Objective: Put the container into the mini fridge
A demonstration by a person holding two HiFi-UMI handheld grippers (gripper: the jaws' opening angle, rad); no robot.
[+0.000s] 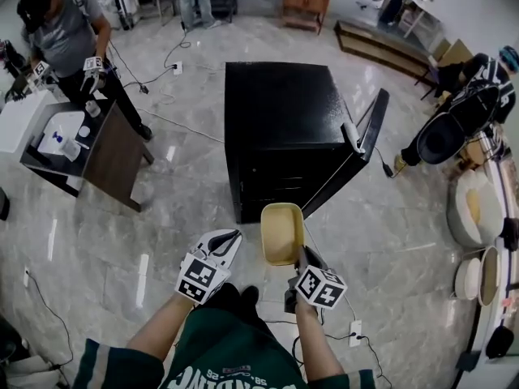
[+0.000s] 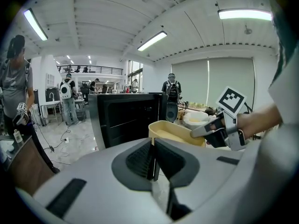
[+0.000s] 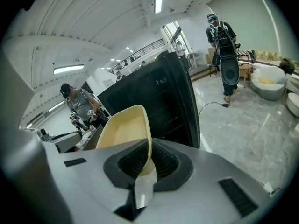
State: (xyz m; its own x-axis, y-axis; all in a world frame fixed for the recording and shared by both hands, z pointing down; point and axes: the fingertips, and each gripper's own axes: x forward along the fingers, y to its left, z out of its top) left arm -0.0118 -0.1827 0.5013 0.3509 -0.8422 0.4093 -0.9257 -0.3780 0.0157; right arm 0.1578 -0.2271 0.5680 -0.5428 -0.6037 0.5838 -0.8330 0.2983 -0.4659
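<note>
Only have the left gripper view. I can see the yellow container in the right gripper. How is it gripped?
Observer: The right gripper is shut on the container at its near rim, with one jaw inside the wall and one outside.
Operator: Fridge door open?
Observer: Yes. The head view shows the door swung out on the right side of the fridge, so the front is open.
Operator: Container inside?
Observer: Not yet. In the head view it is in the air just in front of the opening, outside the fridge.
</note>
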